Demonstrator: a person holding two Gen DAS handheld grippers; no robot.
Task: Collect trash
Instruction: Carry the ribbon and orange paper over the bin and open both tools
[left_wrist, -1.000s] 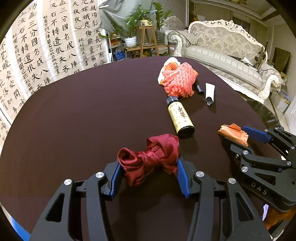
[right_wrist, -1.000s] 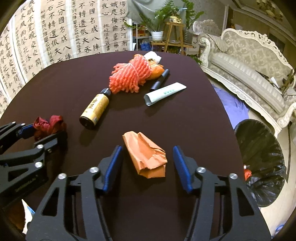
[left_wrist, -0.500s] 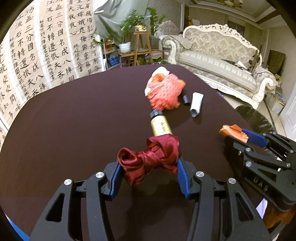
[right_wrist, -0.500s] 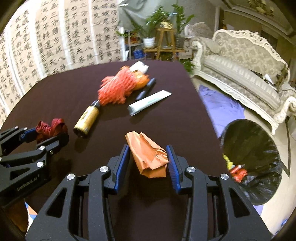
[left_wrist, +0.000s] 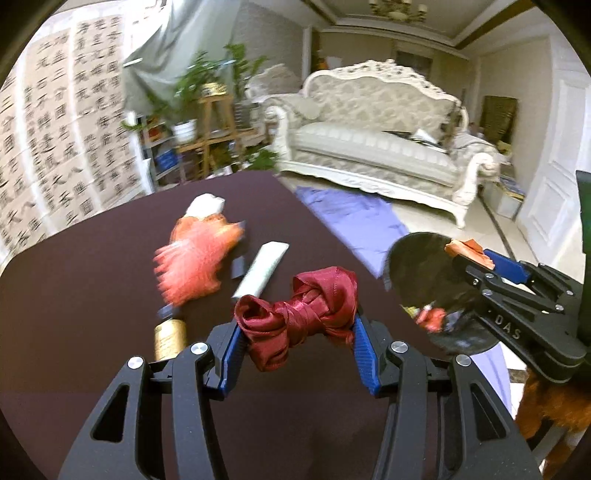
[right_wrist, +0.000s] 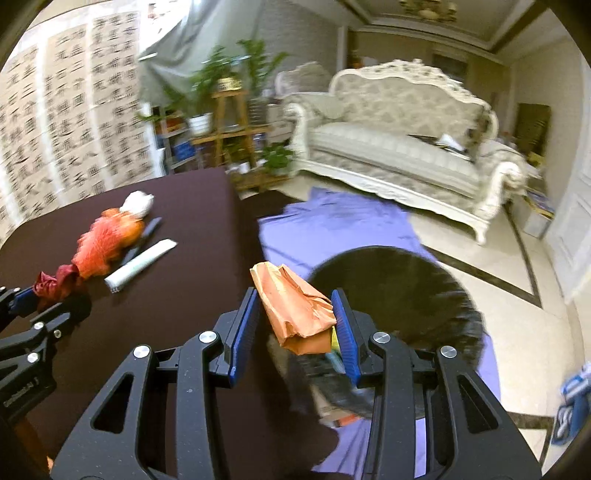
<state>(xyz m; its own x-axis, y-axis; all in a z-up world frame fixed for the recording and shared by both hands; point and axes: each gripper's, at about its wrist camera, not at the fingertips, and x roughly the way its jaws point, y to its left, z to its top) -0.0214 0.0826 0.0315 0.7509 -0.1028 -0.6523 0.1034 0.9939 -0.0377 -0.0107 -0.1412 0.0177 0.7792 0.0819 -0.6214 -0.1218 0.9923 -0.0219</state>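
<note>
- Both views are smeared by motion blur; the pink-orange foam net (left_wrist: 192, 258) on the dark table (left_wrist: 92, 295) is seen only as a streaked mass, and the white scrap (left_wrist: 205, 205) at its far end has no readable outline.
- The brown bottle (left_wrist: 170, 334) is cut off by the left gripper's finger in the left wrist view, and only its gold body and a blurred dark cap are shown.
- A dark pen-like object (right_wrist: 146, 236) beside the white tube (right_wrist: 142, 264) is partly covered by the net, so its full length cannot be made out.
- The inside of the black-lined trash bin (right_wrist: 399, 273) is largely hidden behind the right gripper and its load; only bits of coloured rubbish are glimpsed at the bottom.
- The hands holding the grippers are not shown in either view.
- The left gripper (left_wrist: 295, 343) is angled downward above the near part of the table, its blue pads clamped on a knotted dark red ribbon (left_wrist: 299, 314), which is held clear of the tabletop.
- The right gripper (right_wrist: 297, 325) is angled downward past the table's edge, over the bin and the purple cloth (right_wrist: 340, 221) on the floor.
- The right jaws have just been closing, and a crumpled orange paper wrapper (right_wrist: 295, 310) is pinched between their pads above the bin's mouth.
- In the left wrist view the right gripper is seen side-on at the right, the wrapper protruding from its tip in front of the bin.
</note>
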